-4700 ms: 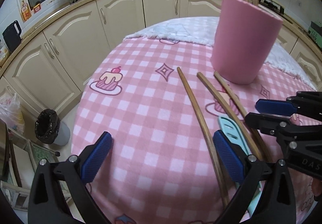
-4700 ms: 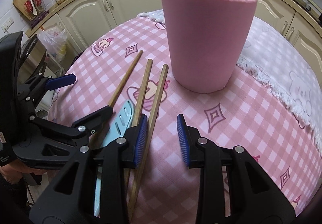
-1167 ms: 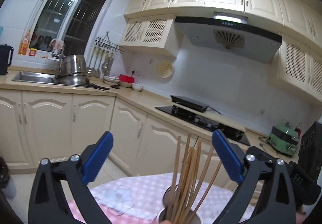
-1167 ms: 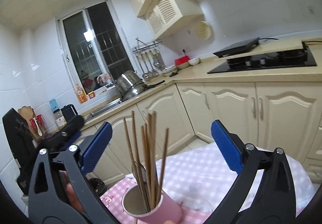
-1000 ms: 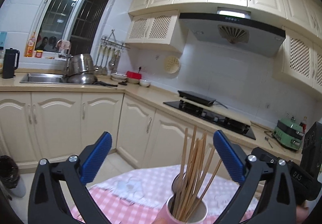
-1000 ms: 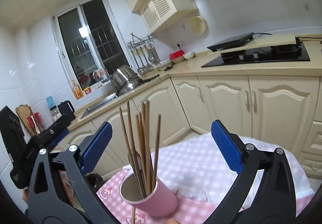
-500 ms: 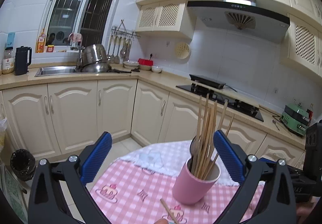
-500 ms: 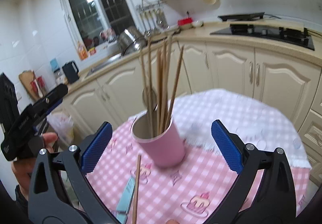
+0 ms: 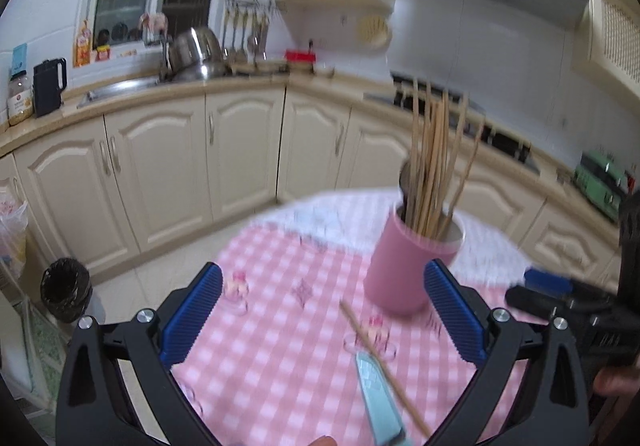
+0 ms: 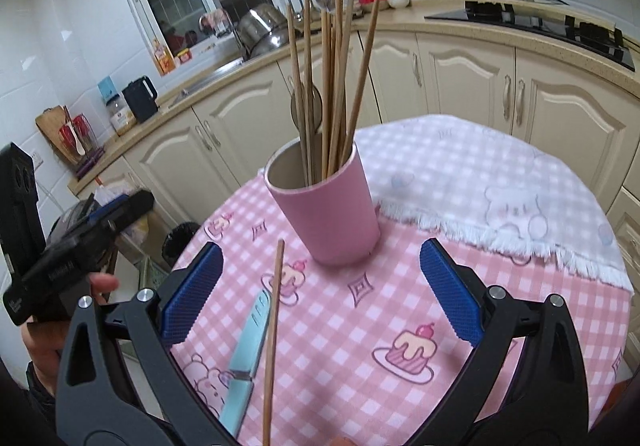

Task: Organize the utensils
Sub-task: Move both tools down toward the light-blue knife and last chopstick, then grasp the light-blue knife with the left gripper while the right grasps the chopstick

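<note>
Both hand-held grippers stand wide apart, empty. The loose chopstick [image 10: 273, 330] lies just ahead of the right hand-held gripper [image 10: 320, 294] — long axis pointing away toward the pink cup [image 10: 326, 205]. The left hand-held gripper [image 9: 324, 310] hangs farther off.

Round table [image 10: 500, 286] under pink checked cloth [image 10: 360, 330], bearing white fringed towel [image 10: 500, 189], pink cup [image 10: 332, 213], wooden chopstick [image 10: 273, 330], light-blue utensil [image 10: 248, 350].

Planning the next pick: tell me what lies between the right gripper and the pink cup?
Right wrist view: one wooden chopstick and a light-blue utensil before the pink cup; right gripper open.
</note>
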`<state>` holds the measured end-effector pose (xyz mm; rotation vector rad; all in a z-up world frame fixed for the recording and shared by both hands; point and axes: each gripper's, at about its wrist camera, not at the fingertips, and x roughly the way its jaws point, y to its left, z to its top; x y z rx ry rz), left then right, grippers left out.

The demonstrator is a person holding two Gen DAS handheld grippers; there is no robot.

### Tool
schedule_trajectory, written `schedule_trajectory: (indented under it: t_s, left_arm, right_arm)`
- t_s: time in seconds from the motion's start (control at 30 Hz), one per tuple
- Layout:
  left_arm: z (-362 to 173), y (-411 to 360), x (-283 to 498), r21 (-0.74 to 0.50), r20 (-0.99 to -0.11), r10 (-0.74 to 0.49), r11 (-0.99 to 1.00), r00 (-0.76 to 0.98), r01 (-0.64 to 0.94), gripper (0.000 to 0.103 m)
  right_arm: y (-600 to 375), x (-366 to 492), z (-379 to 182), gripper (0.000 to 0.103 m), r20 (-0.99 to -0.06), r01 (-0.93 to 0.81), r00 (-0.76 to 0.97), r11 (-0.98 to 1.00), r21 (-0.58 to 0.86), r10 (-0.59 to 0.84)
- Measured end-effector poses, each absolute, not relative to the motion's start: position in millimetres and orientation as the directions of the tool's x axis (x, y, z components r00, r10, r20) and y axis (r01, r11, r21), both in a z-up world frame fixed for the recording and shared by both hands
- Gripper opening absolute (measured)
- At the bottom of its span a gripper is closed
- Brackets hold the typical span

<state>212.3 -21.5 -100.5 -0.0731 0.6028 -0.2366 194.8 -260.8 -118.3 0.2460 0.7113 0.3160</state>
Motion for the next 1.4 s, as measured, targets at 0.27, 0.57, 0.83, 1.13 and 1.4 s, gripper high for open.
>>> schedule_trajectory:
  t_s: [0.27,0.57,0.83,1.13,1.4]
  left_arm:
    - [-154.7,-41.9,207.3,-0.063,-0.728,-0.202,0.971,0.655,0.230,0.098]
    - [-206.1,-65.4,204.4,-0.018,-0.853,-0.151,0.965,0.500,0.260,0.098]
    - [-212.5,-61.7,205.6,0.014,-0.848,-0.103,0.976,0.521,0.216,0.098]
    - [-207.8,-50.5,202.6,-0.042,-0.826,-0.145,0.979,0.545,0.198,0.096]
    - [-205.3,-54.5,198.7,-0.041,-0.816,-0.168,0.971,0.553,0.234,0.078]
  right_arm:
    - [-268.7,197.0,-136.5,0.097,-0.645,-0.181,0.676,0.928,0.325,0.357]
    - [-275.1,199.8,-145.5,0.097,-0.663,-0.167,0.657,0.928,0.334,0.357]
    - [-258.0,210.7,-158.7,0.097,-0.714,-0.207,0.589,0.925,0.319,0.378]
    - [-197.1,243.8,-186.5,0.065,-0.811,-0.309,0.420,0.904,0.294,0.407]
    - [-165.9,245.9,-196.8,0.027,-0.845,-0.417,0.418,0.897,0.147,0.333]
